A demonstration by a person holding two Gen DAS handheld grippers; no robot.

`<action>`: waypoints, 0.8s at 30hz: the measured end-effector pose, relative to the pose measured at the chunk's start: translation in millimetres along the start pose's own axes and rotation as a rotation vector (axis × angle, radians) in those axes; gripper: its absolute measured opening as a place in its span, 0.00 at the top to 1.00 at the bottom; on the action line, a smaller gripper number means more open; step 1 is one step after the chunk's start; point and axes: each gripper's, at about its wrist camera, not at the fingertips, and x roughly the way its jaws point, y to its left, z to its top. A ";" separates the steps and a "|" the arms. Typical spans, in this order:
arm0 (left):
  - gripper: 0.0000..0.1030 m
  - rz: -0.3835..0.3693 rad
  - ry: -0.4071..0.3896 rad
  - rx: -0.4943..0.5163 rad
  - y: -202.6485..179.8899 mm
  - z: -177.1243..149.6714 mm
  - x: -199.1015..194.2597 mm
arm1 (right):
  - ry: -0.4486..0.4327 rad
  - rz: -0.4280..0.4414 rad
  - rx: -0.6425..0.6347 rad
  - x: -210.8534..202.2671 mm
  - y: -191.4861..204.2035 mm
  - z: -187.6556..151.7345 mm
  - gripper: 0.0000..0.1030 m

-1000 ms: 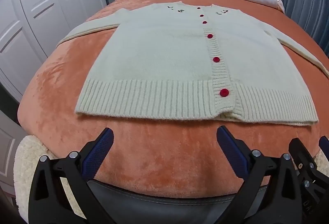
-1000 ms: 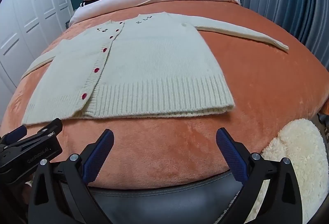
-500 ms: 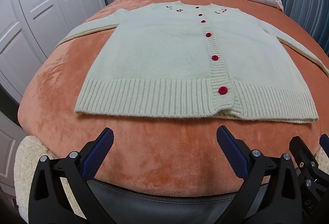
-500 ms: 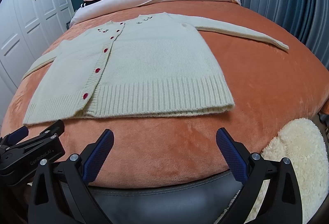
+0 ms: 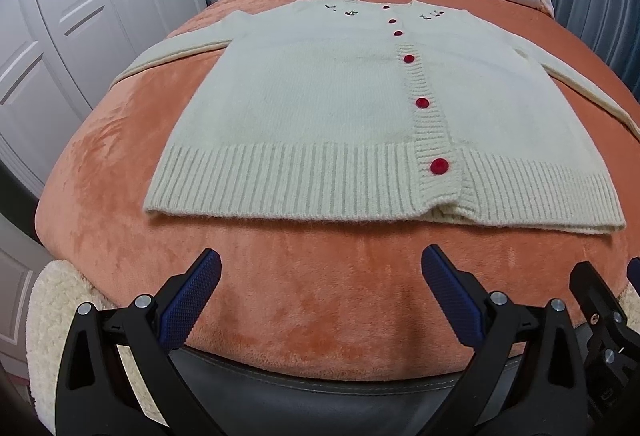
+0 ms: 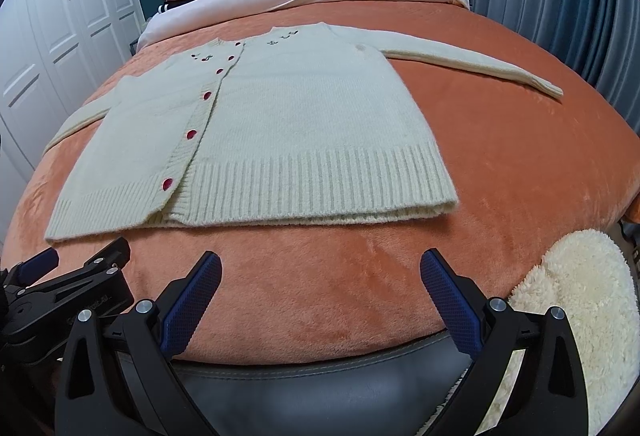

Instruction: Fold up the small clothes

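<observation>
Cream cardigan (image 5: 320, 108) spread flat, buttoned, on the orange bed (image 5: 100, 172), sleeves out to both sides. Left tool (image 5: 320, 276) and right tool (image 6: 320, 276) both wide open, gripping nothing, parked just short of the ribbed hem (image 6: 320, 176). Probably best to start with a sleeve (right one (image 6: 472, 66) lies well out): pinch near the cuff, lift low, lay across the chest without dragging the body.

One cream cardigan (image 5: 320, 108) is lying on one orange bed (image 5: 100, 196), showing six red buttons (image 5: 439, 165) and two sleeves (image 6: 472, 66); two claws are hovering, left claw (image 5: 320, 272) and right claw (image 6: 320, 272).
</observation>
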 end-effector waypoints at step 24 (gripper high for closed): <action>0.05 0.000 0.003 0.005 -0.2 -1.1 1.6 | 0.006 0.001 0.003 2.4 0.5 0.2 0.05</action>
